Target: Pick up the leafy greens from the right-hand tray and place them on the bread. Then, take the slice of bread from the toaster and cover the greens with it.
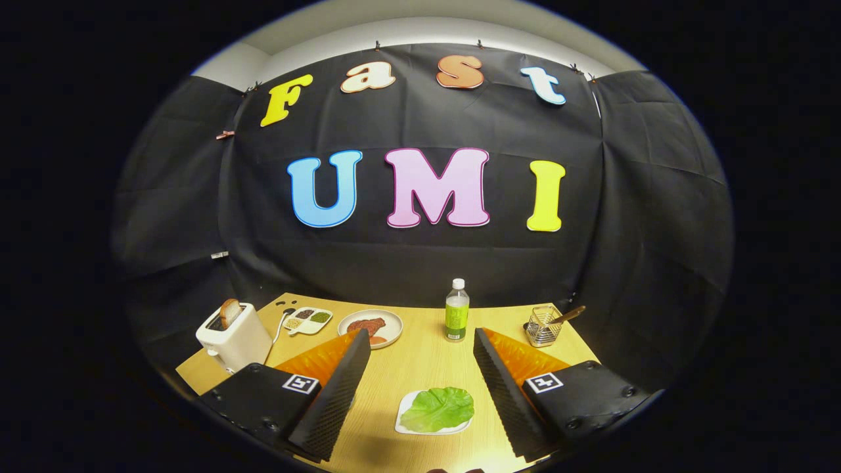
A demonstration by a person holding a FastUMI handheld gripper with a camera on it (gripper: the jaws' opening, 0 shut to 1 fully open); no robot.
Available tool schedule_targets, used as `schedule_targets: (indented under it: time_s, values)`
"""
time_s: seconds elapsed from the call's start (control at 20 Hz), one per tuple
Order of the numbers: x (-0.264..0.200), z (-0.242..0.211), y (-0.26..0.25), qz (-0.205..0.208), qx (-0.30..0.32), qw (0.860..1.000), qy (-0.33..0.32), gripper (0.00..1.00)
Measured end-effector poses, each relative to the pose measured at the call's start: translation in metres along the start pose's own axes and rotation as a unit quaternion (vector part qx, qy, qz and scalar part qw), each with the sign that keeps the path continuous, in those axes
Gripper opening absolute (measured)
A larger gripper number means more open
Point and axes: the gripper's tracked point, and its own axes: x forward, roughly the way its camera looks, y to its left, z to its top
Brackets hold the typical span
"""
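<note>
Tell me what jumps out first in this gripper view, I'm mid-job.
The green leaf on its white tray, lying between the open gripper's fingers. Beyond the left finger stands a white toaster with a bread slice poking out. Farther back, a plate with reddish food and a green-labelled bottle sit near the wall.

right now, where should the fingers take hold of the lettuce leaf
Take the lettuce leaf by its raised, ruffled far edge, coming from above. It lies flat on the white tray, so only a lifted edge offers grip. The open gripper already brackets it.
</note>
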Motion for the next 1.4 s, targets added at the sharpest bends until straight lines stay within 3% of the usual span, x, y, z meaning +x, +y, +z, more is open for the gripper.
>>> schedule_targets:
  time_s: [0.7, 1.4]
  values:
    - [0.047, -0.097, -0.01, 0.012, -0.013, 0.992, 0.123, 0.98]
    - [0.106, -0.272, -0.031, -0.026, 0.017, 0.962, 0.271, 0.99]
